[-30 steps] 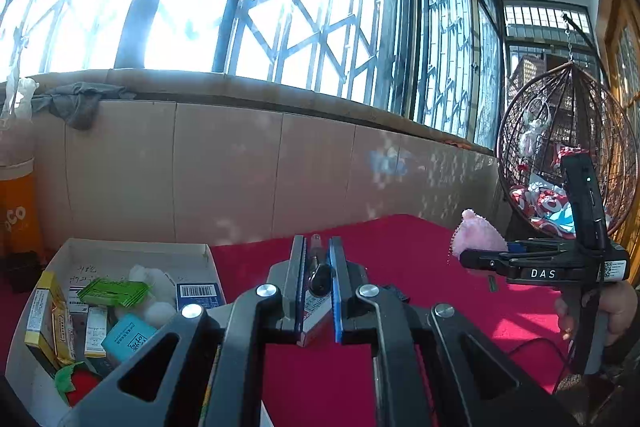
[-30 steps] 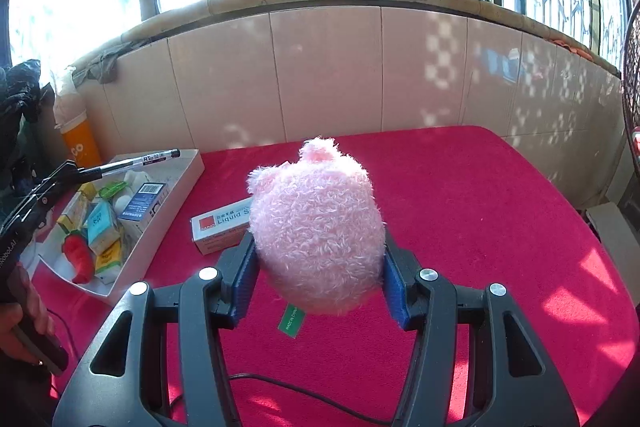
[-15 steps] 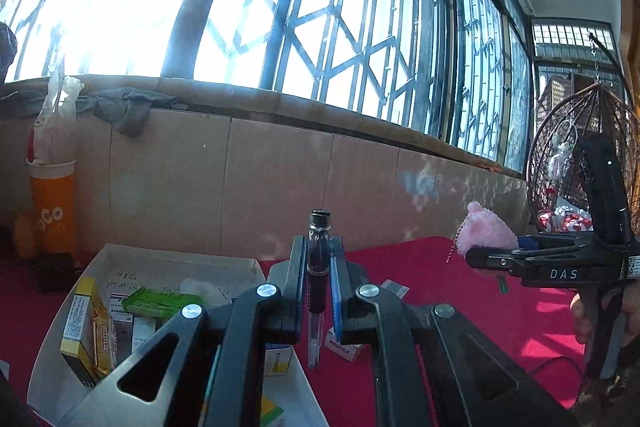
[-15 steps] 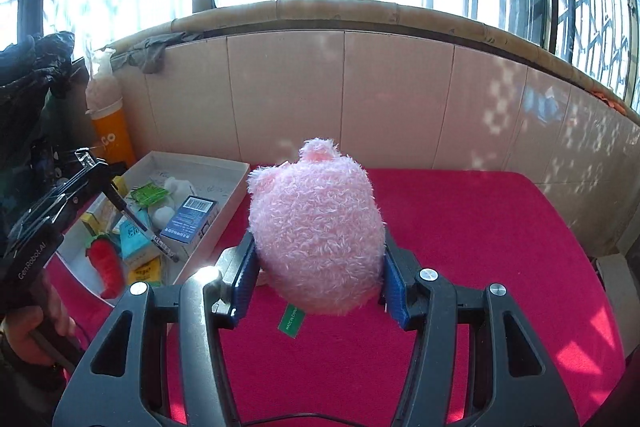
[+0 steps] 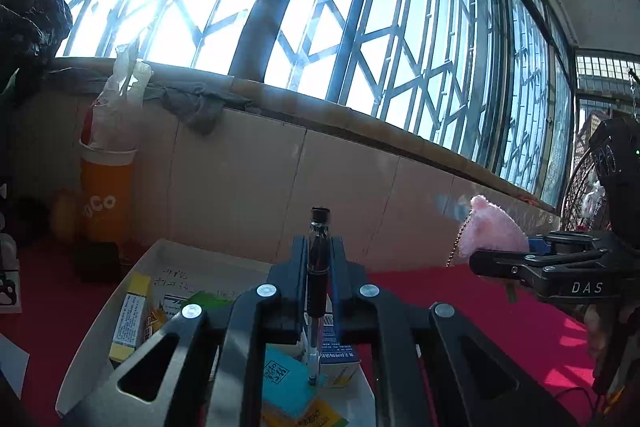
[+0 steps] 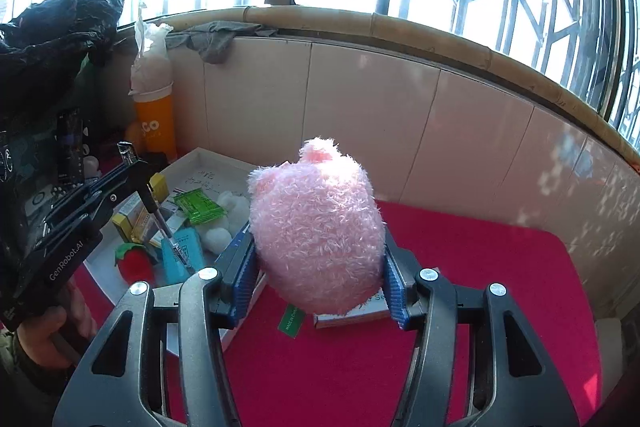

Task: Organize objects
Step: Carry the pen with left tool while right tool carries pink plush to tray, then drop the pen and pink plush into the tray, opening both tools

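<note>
- My left gripper (image 5: 318,259) is closed on the pen (image 5: 318,267). The pen stands almost upright between the two fingers, its cap end above the fingertips and its writing tip down, touching a light blue box (image 5: 286,375) inside the white box (image 5: 136,275).
- My right gripper (image 6: 320,267) is closed on the pink plush toy (image 6: 316,227), with the blue pads pressing both of its sides. The toy hangs above the red tablecloth (image 6: 460,259), beside the right edge of the white box.
- The pen has a dark barrel, a clear part near the top and a thin transparent lower part. The toy is round and fluffy, with a small bump on top and a green label (image 6: 291,319) under it.
- Only the right wrist view shows the red strawberry-like toy (image 6: 134,263), the green packet (image 6: 198,205) and the white cotton balls (image 6: 230,215) in the white box, and also a flat carton (image 6: 352,309) lying on the cloth under the plush toy.
- Only the left wrist view shows the bead chain (image 5: 456,243) hanging from the plush toy.
</note>
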A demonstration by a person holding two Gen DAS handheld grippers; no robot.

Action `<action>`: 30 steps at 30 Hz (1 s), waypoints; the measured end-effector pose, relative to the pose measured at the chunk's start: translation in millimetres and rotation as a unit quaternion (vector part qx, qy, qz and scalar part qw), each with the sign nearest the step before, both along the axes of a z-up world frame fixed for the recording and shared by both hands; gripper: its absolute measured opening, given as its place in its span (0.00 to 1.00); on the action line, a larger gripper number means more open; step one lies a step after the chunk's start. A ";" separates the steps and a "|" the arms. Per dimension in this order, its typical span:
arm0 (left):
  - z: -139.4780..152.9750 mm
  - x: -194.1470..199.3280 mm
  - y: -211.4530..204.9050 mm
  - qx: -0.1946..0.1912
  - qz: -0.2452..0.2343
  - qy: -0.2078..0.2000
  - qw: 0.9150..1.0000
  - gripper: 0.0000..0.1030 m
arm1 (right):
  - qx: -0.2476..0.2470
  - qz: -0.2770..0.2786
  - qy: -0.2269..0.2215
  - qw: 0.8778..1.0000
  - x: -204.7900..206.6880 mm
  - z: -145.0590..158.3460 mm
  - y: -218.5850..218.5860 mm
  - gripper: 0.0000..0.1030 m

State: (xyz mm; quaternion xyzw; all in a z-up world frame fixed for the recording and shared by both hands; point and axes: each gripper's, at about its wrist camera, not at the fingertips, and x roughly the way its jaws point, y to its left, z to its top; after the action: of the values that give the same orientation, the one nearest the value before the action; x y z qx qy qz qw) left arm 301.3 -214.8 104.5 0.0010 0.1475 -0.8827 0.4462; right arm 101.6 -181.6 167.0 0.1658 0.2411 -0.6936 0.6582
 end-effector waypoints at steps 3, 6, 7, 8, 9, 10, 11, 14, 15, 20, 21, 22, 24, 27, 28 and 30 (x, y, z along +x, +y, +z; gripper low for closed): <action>-5.2 12.2 -10.0 0.012 0.022 0.008 1.000 0.08 | 0.021 0.020 -0.001 1.000 19.7 -6.0 -20.5 0.52; -10.7 28.5 -20.7 0.026 0.051 0.024 0.998 0.08 | 0.049 0.036 -0.010 0.998 38.2 -15.1 -42.5 0.52; -12.2 35.3 -24.8 0.031 0.060 0.031 0.997 0.08 | 0.056 0.039 -0.012 0.998 43.5 -17.9 -50.0 0.52; -13.8 42.2 -28.7 0.037 0.070 0.037 0.996 0.08 | 0.063 0.041 -0.013 0.997 48.3 -20.3 -57.3 0.52; -15.3 47.6 -31.8 0.042 0.078 0.043 0.995 0.08 | 0.070 0.043 -0.013 0.997 52.9 -22.3 -64.6 0.52; -17.8 52.9 -34.9 0.048 0.085 0.049 0.994 0.08 | 0.077 0.044 -0.012 0.996 57.6 -24.7 -72.5 0.52; -20.0 57.3 -38.2 0.055 0.091 0.054 0.993 0.08 | 0.082 0.044 -0.011 0.996 61.2 -26.8 -79.3 0.52; -26.4 64.5 -45.2 0.072 0.100 0.063 0.990 0.08 | 0.093 0.040 -0.001 0.995 71.1 -34.7 -100.2 0.52; -27.5 64.5 -46.3 0.074 0.100 0.063 0.990 0.08 | 0.095 0.037 0.001 0.995 73.2 -37.3 -106.7 0.52; -30.3 56.4 -48.4 0.079 0.092 0.051 0.991 0.09 | 0.109 0.028 -0.023 0.993 79.0 -49.5 -143.3 0.52; -31.1 54.9 -49.1 0.080 0.090 0.049 0.991 0.09 | 0.112 0.028 -0.028 0.993 80.6 -52.3 -150.3 0.52; -31.5 53.9 -49.8 0.082 0.088 0.048 0.992 0.09 | 0.117 0.031 -0.034 0.992 82.6 -55.6 -156.7 0.54; -31.8 52.9 -50.4 0.084 0.086 0.047 0.992 0.09 | 0.132 0.042 -0.043 0.989 87.6 -65.0 -167.4 0.57; -32.2 53.8 -52.0 0.089 0.091 0.048 0.991 0.10 | 0.124 0.042 -0.035 0.991 92.6 -71.8 -165.6 0.72; -32.7 54.3 -53.2 0.092 0.092 0.049 0.990 0.10 | 0.113 0.041 -0.034 0.992 92.3 -70.6 -162.0 0.81; -33.6 54.9 -54.0 0.097 0.102 0.048 0.989 0.41 | 0.092 0.032 -0.035 0.995 88.0 -65.1 -154.8 0.83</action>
State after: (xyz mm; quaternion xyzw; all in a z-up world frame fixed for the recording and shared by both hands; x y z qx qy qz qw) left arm 356.3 -268.8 70.8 -0.0131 0.2535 -0.8130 0.5241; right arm 189.5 -336.4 101.9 0.2424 0.2858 -0.6407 0.6702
